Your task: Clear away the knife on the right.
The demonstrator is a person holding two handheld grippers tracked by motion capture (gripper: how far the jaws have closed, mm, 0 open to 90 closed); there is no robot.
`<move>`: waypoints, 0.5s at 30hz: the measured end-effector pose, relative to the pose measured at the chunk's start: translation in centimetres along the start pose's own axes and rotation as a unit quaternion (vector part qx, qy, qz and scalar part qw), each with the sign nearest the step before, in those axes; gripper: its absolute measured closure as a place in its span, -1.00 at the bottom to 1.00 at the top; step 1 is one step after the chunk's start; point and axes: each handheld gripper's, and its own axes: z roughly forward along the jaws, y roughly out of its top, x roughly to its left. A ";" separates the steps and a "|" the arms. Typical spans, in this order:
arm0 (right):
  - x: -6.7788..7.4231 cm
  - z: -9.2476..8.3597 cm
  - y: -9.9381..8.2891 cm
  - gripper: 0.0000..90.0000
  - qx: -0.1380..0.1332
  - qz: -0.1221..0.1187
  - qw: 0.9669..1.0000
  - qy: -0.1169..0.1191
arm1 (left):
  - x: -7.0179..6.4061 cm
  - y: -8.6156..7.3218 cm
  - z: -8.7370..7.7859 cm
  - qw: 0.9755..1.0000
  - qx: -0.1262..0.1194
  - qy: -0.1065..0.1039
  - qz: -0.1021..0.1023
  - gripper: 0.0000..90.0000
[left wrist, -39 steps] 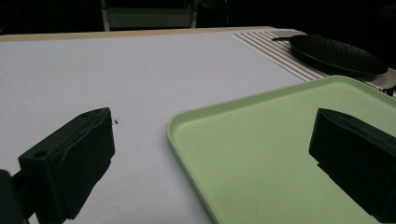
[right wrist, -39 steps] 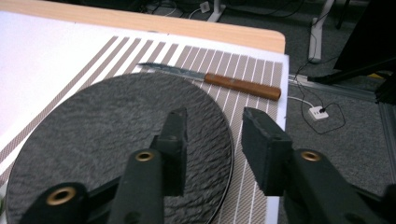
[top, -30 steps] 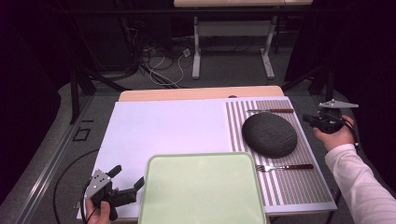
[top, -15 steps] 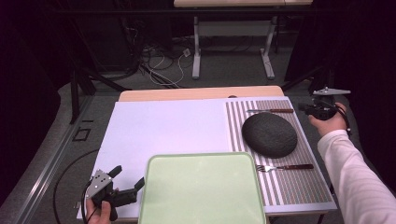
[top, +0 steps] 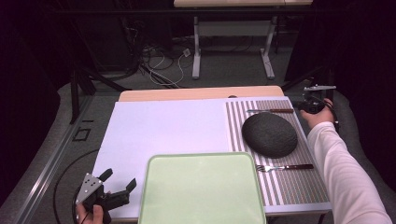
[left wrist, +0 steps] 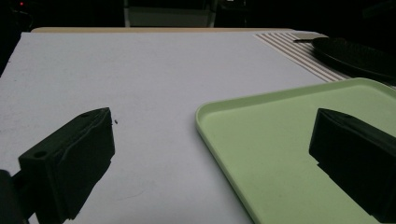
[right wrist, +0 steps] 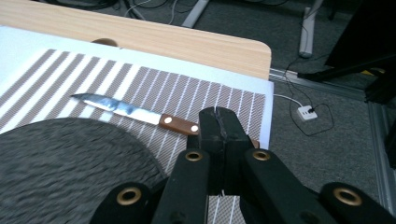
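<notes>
Knife [right wrist: 140,115], wooden-handled with a bright steel blade, is lying flat on the striped placemat [top: 280,186] at the far right corner of the table [top: 196,93]. Its blade is pointing toward the table's middle and its handle toward the right edge. I am holding the right gripper [right wrist: 219,122] just over the handle end, with its jaws pressed fully together and nothing between them. In the right gripper view the closed tips are covering part of the handle; whether they are touching it, I cannot tell. In the high view the right gripper [top: 312,105] is sitting just beyond the mat's right edge, level with the knife [top: 270,111].

Just on my side of the knife, the dark round plate [top: 270,135] is resting on the same mat, and the fork [top: 285,167] is lying beyond it, toward the table's near edge.

I am holding the left gripper [top: 116,184] at the near left corner, over the white sheet [top: 163,126], with its jaws spread wide and gripping nothing. In the left gripper view the green tray [left wrist: 289,140] is showing behind the right-hand jaw, with its rim running between the two jaws.
</notes>
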 end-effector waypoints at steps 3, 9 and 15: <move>-0.2 0.9 -0.1 1.00 0.001 0.009 1.000 -0.004 | 0.4 0.0 -0.3 1.000 0.002 0.011 0.001 -0.99; 0.2 2.5 -0.4 1.00 -0.008 0.007 1.000 0.000 | 0.7 -0.1 -0.6 1.000 0.002 0.017 -0.005 -0.99; 0.3 3.4 -0.6 1.00 -0.018 -0.007 1.000 -0.004 | 0.4 -0.1 -0.3 1.000 0.008 0.012 -0.001 -0.99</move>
